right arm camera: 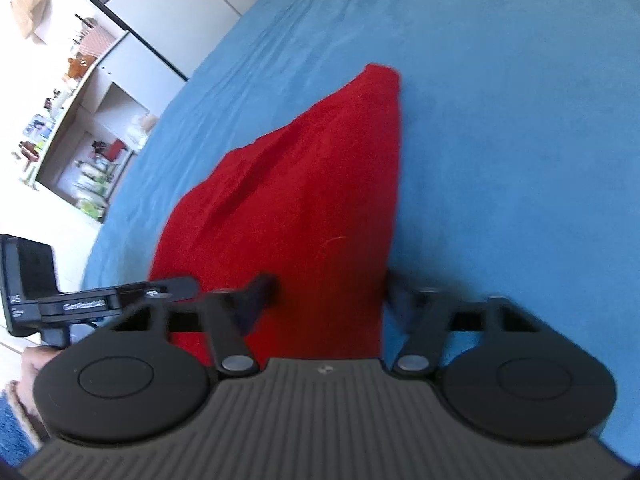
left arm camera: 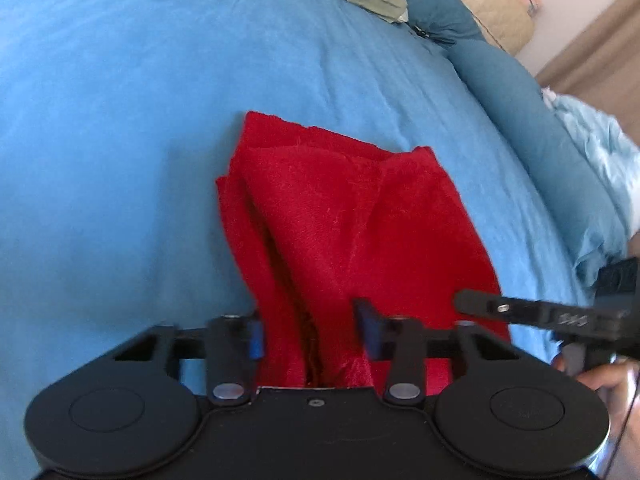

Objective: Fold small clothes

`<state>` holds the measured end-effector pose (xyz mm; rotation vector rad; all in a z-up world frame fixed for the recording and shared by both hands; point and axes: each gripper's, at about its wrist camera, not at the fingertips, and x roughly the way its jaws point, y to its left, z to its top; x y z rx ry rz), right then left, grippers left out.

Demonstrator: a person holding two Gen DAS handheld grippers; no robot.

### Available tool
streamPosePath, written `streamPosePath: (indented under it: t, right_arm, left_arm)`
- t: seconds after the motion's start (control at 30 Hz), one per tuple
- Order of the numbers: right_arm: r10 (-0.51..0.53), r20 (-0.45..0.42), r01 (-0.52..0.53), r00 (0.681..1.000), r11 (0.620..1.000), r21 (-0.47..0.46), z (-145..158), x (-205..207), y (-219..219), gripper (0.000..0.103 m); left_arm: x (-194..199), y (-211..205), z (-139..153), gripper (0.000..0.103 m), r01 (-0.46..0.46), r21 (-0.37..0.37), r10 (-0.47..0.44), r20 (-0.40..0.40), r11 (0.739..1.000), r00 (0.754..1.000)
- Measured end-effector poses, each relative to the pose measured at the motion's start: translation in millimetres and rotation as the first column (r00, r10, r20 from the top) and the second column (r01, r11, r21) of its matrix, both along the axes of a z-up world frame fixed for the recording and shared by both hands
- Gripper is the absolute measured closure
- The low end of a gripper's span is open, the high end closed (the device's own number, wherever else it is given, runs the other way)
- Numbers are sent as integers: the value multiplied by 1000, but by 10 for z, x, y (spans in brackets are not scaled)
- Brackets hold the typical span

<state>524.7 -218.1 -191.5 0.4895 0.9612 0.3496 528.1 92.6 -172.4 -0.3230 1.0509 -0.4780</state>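
A red cloth (left arm camera: 340, 208) lies partly folded on a blue bedcover (left arm camera: 120, 120), with its near end bunched and raised. My left gripper (left arm camera: 312, 332) is shut on that bunched end, and its blue pads (left arm camera: 256, 340) press the folds from both sides. In the right wrist view the red cloth (right arm camera: 312, 184) rises like a tent from the bedcover (right arm camera: 520, 120) into my right gripper (right arm camera: 328, 286), which is shut on its near edge. The right gripper (left arm camera: 520, 314) shows at the left wrist view's right edge. The left gripper (right arm camera: 100, 300) shows at the right wrist view's left edge.
Rumpled bedding and a teal pillow (left arm camera: 440, 20) lie at the far right of the bed. A white shelf unit (right arm camera: 80, 128) with small items stands beyond the bed's left edge. A hand (left arm camera: 608, 380) holds the right gripper; another hand (right arm camera: 28, 364) holds the left.
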Motion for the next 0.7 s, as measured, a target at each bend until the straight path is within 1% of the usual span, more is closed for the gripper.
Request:
streamPosePath:
  t: [0.07,0.17,0.23,0.3,0.37,0.47,0.57,0.63,0.7]
  right_arm:
    - [-12,21,12,1000,1000,-19,59,-37,21,57]
    - [-34,50,34,998,999,-19,214,-142,27,63]
    - [-26,76,27,997,999,-17,364,-230,15,64]
    - [-16,97,17,995,1000,-10,549,-414,-59,64]
    - [-11,102,11,995,1000,9,721,-657,-201,64]
    - [8,124,-6,992,1000,-9,951,-1084,-445,64]
    - [16,130,-14,991,1000,-17,1018,-1510,-676,64]
    - [10,134,-7,991,1000,-18,963,-1725,-769,64]
    - [-1,130,6,992,999,-38,843,-1893,-854,64]
  left_arm:
    - [-26,-27,57,74,-9,9,9,11,1000,1000]
    - [-103,-101,206,77,-22,30,21,37,999,999]
    - [-194,-180,340,77,-10,42,7,55,999,998]
    - [-343,-296,513,77,17,51,-21,78,999,997]
    - [-577,-440,704,77,63,62,-70,111,996,991]
    - [-989,-639,880,77,102,60,-110,138,993,984]
    - [-1427,-876,909,77,117,64,-125,149,991,981]
    - [-1662,-1013,811,77,114,66,-123,151,991,981]
    - [-1768,-1120,647,77,108,55,-115,131,993,985]
